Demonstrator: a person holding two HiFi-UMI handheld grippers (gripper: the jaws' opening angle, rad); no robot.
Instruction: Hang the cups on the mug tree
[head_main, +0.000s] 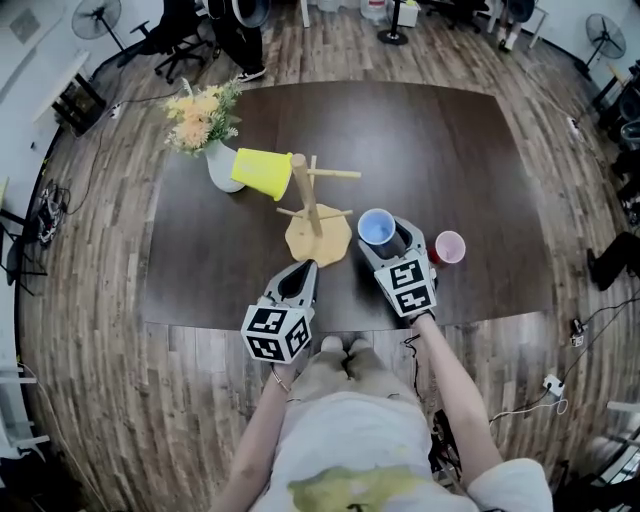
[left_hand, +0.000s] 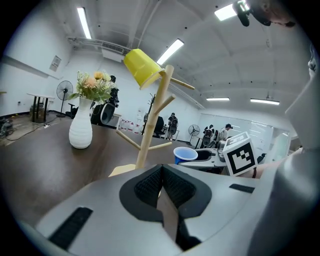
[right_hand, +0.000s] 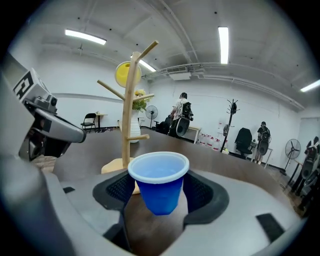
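Observation:
The wooden mug tree (head_main: 315, 215) stands mid-table with a yellow cup (head_main: 263, 173) hung mouth-outward on its upper left peg. My right gripper (head_main: 385, 238) is shut on a blue cup (head_main: 377, 228), upright and lifted just right of the tree's base. In the right gripper view the blue cup (right_hand: 160, 182) sits between the black pads (right_hand: 116, 190), with the tree (right_hand: 131, 115) behind it. A pink cup (head_main: 449, 246) stands on the table to the right. My left gripper (head_main: 297, 283) is shut and empty, in front of the tree's base; its pads (left_hand: 150, 187) meet.
A white vase of flowers (head_main: 215, 150) stands behind and left of the tree on the dark table (head_main: 470, 160). Office chairs and fans ring the wooden floor beyond. The table's near edge runs just under both grippers.

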